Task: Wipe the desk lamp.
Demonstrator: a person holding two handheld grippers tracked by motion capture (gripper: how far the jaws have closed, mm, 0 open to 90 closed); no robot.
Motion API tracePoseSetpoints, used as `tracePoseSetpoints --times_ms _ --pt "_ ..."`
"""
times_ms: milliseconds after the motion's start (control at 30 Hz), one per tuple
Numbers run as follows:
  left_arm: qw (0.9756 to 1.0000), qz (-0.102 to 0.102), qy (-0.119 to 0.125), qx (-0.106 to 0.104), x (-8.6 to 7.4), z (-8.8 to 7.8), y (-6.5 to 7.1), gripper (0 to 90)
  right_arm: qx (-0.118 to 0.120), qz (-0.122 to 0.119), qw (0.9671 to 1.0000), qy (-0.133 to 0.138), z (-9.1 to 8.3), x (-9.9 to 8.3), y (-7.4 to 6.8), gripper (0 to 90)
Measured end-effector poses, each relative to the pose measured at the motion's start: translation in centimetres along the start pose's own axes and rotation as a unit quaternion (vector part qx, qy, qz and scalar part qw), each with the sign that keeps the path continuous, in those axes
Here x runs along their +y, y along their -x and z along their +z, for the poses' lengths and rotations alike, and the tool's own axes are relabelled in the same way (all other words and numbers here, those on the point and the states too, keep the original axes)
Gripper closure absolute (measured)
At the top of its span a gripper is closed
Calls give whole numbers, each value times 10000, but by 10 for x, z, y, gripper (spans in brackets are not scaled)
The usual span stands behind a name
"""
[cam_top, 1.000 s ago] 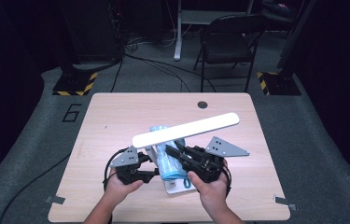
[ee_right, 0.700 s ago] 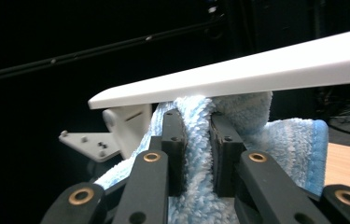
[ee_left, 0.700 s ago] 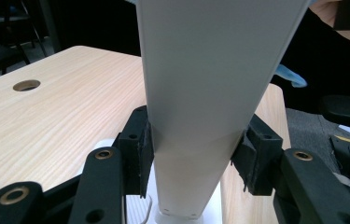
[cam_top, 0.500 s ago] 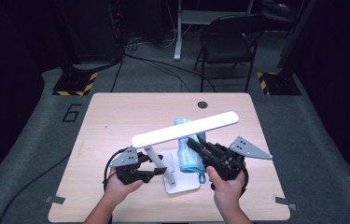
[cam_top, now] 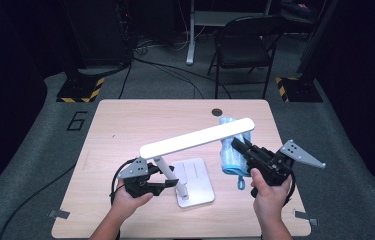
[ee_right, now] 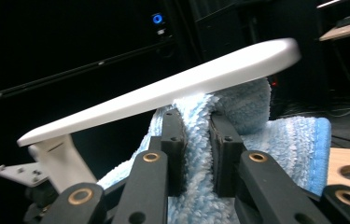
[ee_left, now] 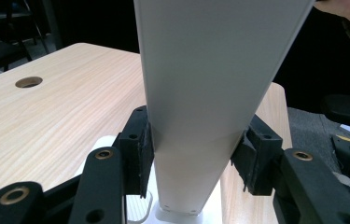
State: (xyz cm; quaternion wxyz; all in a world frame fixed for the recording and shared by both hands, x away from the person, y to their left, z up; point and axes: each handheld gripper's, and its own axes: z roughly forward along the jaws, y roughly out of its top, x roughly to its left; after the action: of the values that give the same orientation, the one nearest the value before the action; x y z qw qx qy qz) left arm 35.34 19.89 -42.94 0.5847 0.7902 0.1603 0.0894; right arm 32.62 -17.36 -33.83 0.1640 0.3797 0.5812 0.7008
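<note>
Lamp (cam_top: 195, 137) is the biggest worry: white desk lamp w/ long flat head on a slanted arm, square base (cam_top: 195, 182) flat on the table (cam_top: 125, 125). Left gripper (cam_top: 167, 184) has its jaws part-spread and pinching the lamp arm low down, one pad on each flat side, as the left gripper view shows (ee_left: 196, 140). Grip sits well below the head, so a sideways shove up top could pivot the arm betw. the pads or tip the base; judgement only. Head overhangs the right gripper's side, so that risk looks real.

Cloth (cam_top: 235, 150), blue fluffy towel, sits betw. the right gripper's (cam_top: 240, 147) jaws, which are pressed tight on a fold of it (ee_right: 196, 140); the rest hangs beyond the jaws and bunches up under the lamp head. Risks as I read them: cloth drags on the head underside and pushes the lamp, thick pile slips out of the pinch, or the loose end (cam_top: 240, 181) snags the base edge.

Vs. a sec ago: right gripper and cloth are now off to the right of the base, under the far end of the head; before, cloth lay over the base by the arm, both grippers close together. Left gripper same place, same hold. Lamp hasn't shifted.
</note>
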Motion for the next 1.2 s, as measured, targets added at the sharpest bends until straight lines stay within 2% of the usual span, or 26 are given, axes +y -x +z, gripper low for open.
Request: tracePoseSetpoints --times_ms 133,267,367,500,633,767,933,1033,1067,1133,1200 --pt "10000 0 2 1 0 0 0 527 -185 23 9998 88 -9 6 10 783" --pt "10000 1 -1 1 0 0 0 527 -225 128 9996 108 -14 8 16 781" --pt "10000 12 -12 -5 0 -1 -1 527 -259 78 9996 111 -15 8 15 781" --pt "10000 3 -26 -2 0 -1 -1 527 -187 -11 9998 39 -11 7 7 780" --pt "10000 -16 -32 26 -1 -1 -1 526 13 -219 9997 -123 1 3 -9 780" --pt "9999 47 -107 43 0 -2 -2 527 330 -283 9987 -264 17 -3 -27 780" --pt "9999 10 -117 57 -1 -2 -1 527 760 -401 9952 -462 39 -13 -52 779" --pt "9999 5 -83 84 -2 -3 -2 526 959 -452 9929 -538 50 -19 -61 779" --pt "9999 -5 -71 76 -2 -3 -2 527 988 -408 9924 -604 53 -21 -65 779" --pt "10000 -29 -37 80 -2 -3 -2 526 1050 -507 9913 -616 58 -23 -67 778" --pt "10000 -42 -19 63 -2 -3 -2 525 1065 -506 9910 -633 60 -24 -68 777"
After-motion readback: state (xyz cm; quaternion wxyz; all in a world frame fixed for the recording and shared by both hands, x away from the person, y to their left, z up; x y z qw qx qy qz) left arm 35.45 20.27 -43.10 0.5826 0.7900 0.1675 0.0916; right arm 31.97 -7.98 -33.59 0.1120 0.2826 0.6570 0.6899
